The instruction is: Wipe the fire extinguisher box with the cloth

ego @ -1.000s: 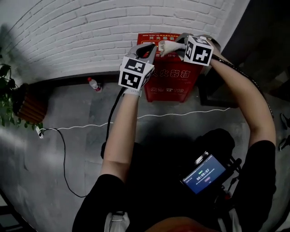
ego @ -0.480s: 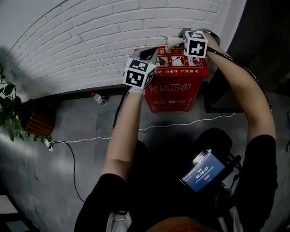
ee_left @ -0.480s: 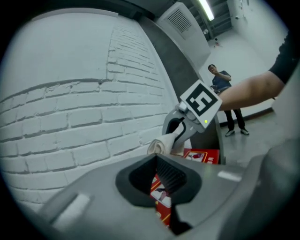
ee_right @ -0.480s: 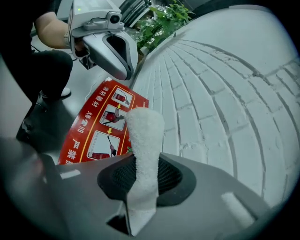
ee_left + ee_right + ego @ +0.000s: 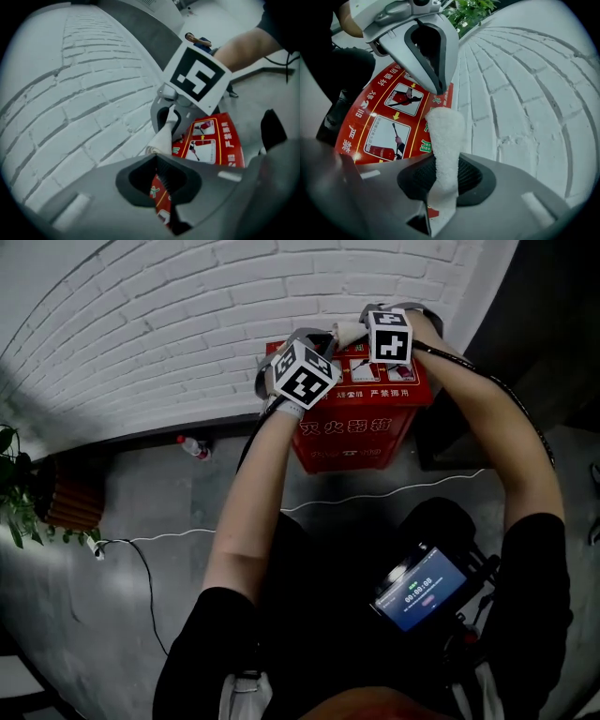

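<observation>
As I look down through the head view, the fire extinguisher box (image 5: 361, 418) stands on the grey floor with its back against the white brick wall (image 5: 169, 324). It is red, with white characters across its front and a lid printed with picture panels of a figure using an extinguisher.

The cloth (image 5: 444, 136) is white and nubbly, bunched into a narrow strip. My right gripper (image 5: 443, 161) has its jaws clamped on it, and the free end sticks out over the lid's rear edge, right by the wall. My left gripper (image 5: 158, 161) has its jaws drawn together, with nothing between them that I can see. Its tip sits just beside the cloth's free end, and I can't tell whether they touch. Both grippers are above the lid, close together.

Counting up, I have one box, one cloth and two grippers. On the floor I also see one plastic bottle (image 5: 192, 448), one white cable (image 5: 375, 491) and one potted plant (image 5: 42, 493) at the left edge.
</observation>
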Tool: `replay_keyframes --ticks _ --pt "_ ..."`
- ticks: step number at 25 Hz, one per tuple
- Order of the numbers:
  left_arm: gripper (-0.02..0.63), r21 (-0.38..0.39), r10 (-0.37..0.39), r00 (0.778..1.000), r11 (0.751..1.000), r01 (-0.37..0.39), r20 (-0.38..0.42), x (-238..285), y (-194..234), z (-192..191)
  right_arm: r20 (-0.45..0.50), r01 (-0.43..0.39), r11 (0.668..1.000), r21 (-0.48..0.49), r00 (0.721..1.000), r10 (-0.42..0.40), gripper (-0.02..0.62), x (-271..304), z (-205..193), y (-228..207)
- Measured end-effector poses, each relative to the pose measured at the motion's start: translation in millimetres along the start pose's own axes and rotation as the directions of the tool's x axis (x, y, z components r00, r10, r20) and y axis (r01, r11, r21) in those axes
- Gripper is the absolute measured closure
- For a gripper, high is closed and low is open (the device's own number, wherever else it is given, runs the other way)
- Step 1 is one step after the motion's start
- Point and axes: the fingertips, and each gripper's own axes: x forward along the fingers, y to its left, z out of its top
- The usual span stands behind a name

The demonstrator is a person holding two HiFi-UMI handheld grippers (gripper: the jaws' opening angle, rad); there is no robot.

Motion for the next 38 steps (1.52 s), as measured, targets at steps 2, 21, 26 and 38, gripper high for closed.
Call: replay_keyframes --ticks 2,21,26,38 --pt "0.603 0.018 -0.015 1.0 1.0 0.015 -0.011 6 -6 0 -0.014 -0.028 0.999 -0.019 1.0 0.028 0.501 6 -2 9" --pt "0.603 0.076 -0.067 0.996 0.995 0.071 -0.059 -35 -55 31 0.004 -0.144 0.981 -0.128 0.989 0.146 0.502 -59 29 113" --pt "0.603 0.073 -0.06 0.997 0.995 0.063 -0.049 -50 -73 37 0.029 -0.15 0.98 -0.128 0.988 0.155 0.502 -80 36 145" --pt "0.604 0.053 -0.034 0.999 0.998 0.033 0.009 -60 -78 63 0.122 -0.003 1.0 -0.021 0.993 0.005 0.502 -125 8 117"
